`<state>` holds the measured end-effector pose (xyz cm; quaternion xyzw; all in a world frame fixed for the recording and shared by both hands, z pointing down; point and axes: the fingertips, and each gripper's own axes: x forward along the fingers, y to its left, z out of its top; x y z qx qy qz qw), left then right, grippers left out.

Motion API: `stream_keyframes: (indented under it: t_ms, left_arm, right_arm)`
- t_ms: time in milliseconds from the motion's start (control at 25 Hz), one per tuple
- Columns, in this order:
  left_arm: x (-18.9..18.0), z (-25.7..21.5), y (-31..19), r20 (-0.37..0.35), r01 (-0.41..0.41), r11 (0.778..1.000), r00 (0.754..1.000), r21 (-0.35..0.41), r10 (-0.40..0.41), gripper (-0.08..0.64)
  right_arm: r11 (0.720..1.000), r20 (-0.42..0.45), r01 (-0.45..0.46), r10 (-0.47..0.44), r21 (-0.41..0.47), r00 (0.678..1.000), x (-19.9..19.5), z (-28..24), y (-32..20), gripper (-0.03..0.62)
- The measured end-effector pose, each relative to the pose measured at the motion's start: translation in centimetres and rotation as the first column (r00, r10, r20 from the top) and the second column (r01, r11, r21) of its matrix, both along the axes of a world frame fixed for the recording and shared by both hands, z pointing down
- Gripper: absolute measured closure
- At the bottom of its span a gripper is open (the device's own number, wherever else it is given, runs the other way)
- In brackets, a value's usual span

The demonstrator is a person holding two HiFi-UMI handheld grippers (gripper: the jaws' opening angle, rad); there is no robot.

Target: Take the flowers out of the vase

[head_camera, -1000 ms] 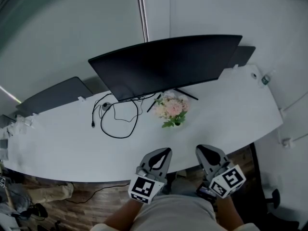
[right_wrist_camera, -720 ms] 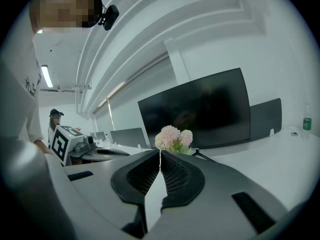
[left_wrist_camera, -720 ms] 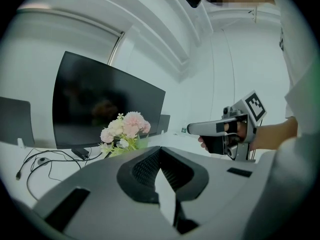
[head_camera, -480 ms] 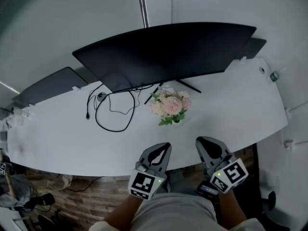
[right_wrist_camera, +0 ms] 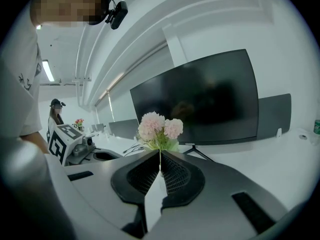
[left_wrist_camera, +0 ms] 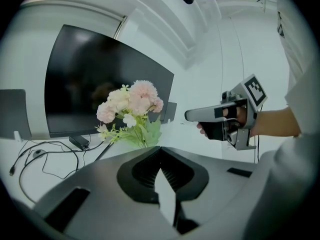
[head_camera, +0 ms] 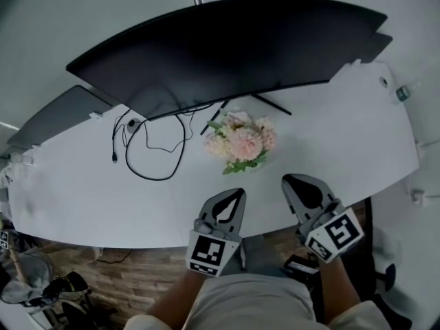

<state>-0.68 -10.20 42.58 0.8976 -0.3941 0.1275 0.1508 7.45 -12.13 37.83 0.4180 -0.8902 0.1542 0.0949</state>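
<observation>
- The left gripper (head_camera: 238,193) and right gripper (head_camera: 284,179) had smooth, matt grey plastic shells; their inner pads (left_wrist_camera: 180,171) were black and finely ribbed.
- The desk (head_camera: 344,136) ahead of them was smooth, white and matt.
- The monitor (head_camera: 227,47) beyond looked dark and glossy, faintly reflective.
- The flowers (head_camera: 240,141) just ahead had soft, ruffled, cloth-like petals.
- The floor (head_camera: 137,280) below the grippers looked like wood planks.

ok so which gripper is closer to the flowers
Left, slightly. The left gripper sits just in front of the pink flowers at the near edge of the desk; the right gripper is at the same edge, offset to their right.
</observation>
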Motion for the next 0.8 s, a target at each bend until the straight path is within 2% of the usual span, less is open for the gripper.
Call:
stream_keyframes:
  t_ms: [200,360,640,800]
  left_arm:
    - [0.2,2.6,-0.5,0.011,0.006,0.999,1.000,-0.043,-0.005,0.557]
    - [0.6,5.1,-0.8,0.021,0.003,0.996,1.000,-0.092,-0.001,0.478]
    - [1.3,8.1,-3.0,0.027,0.010,0.995,1.000,-0.096,-0.008,0.337]
    - [2.0,9.3,-4.2,0.043,-0.017,0.997,0.999,-0.078,0.021,0.299]
  right_arm:
    - [1.000,0.007,-0.010,0.010,-0.022,1.000,-0.3,1.8,-1.0,0.560]
    - [0.999,0.002,-0.003,0.003,-0.039,1.000,-0.6,3.2,-1.4,0.560]
    - [0.999,-0.038,0.002,-0.004,-0.052,0.999,-0.5,4.8,-2.1,0.558]
    - [0.999,-0.030,0.013,-0.014,-0.046,0.999,-1.0,5.3,-2.7,0.540]
